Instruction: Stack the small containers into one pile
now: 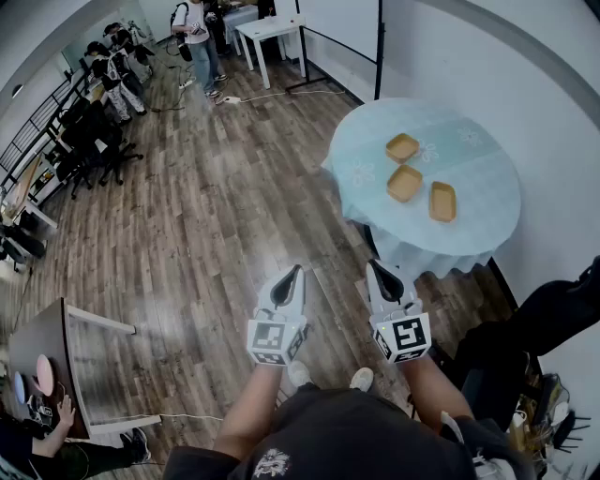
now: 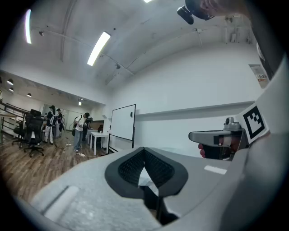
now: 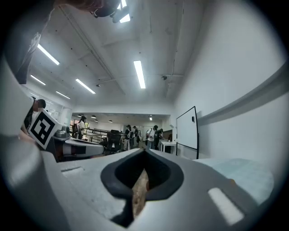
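Note:
Three small tan square containers lie apart on a round table with a pale blue cloth (image 1: pixel 469 216): one at the back (image 1: pixel 402 147), one in the middle (image 1: pixel 404 183), one to the right (image 1: pixel 442 202). My left gripper (image 1: pixel 294 270) and right gripper (image 1: pixel 374 264) are held side by side over the wooden floor, well short of the table. Both are shut and hold nothing. In the left gripper view the jaws (image 2: pixel 144 150) meet at the tip; the right gripper view shows the same (image 3: pixel 144 151). The containers do not show in either gripper view.
A white table (image 1: pixel 270 28) and a whiteboard stand (image 1: pixel 379 47) are at the far end. Several people stand at the back left (image 1: pixel 192 28) near office chairs (image 1: pixel 89 141). A dark cabinet (image 1: pixel 56 366) is at my near left. Dark bags (image 1: pixel 553 319) lie at the right.

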The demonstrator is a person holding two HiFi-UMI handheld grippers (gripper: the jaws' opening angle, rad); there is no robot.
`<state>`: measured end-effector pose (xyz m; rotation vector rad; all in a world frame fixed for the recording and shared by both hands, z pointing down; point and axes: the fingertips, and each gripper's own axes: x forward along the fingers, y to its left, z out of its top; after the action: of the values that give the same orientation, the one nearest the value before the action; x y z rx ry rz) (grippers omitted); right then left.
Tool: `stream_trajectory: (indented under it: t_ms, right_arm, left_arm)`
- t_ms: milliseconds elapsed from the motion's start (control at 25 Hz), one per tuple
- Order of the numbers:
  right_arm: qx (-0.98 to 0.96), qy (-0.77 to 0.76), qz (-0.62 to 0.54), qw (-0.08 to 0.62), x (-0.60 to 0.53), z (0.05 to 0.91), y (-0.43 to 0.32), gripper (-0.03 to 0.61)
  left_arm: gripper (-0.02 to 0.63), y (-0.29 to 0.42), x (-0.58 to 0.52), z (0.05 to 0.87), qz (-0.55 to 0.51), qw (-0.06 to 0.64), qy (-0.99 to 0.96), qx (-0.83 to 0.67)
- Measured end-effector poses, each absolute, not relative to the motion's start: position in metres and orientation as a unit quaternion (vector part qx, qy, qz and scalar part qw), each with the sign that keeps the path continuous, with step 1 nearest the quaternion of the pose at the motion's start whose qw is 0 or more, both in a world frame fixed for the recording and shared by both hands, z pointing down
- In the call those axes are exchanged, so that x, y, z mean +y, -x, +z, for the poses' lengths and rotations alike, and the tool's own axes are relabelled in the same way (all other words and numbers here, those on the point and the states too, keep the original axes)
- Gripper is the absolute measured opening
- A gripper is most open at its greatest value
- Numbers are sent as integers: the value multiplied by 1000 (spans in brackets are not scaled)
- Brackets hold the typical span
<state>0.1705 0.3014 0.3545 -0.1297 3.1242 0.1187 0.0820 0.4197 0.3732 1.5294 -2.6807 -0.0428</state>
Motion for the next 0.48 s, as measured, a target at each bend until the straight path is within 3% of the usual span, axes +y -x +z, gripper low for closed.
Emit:
stream_trajectory:
  t_ms: [480]
  right_arm:
    - [998, 52, 38, -8, 328, 364, -141, 2]
  left_arm:
    - [-6, -52, 451, 389, 10, 35, -494, -869]
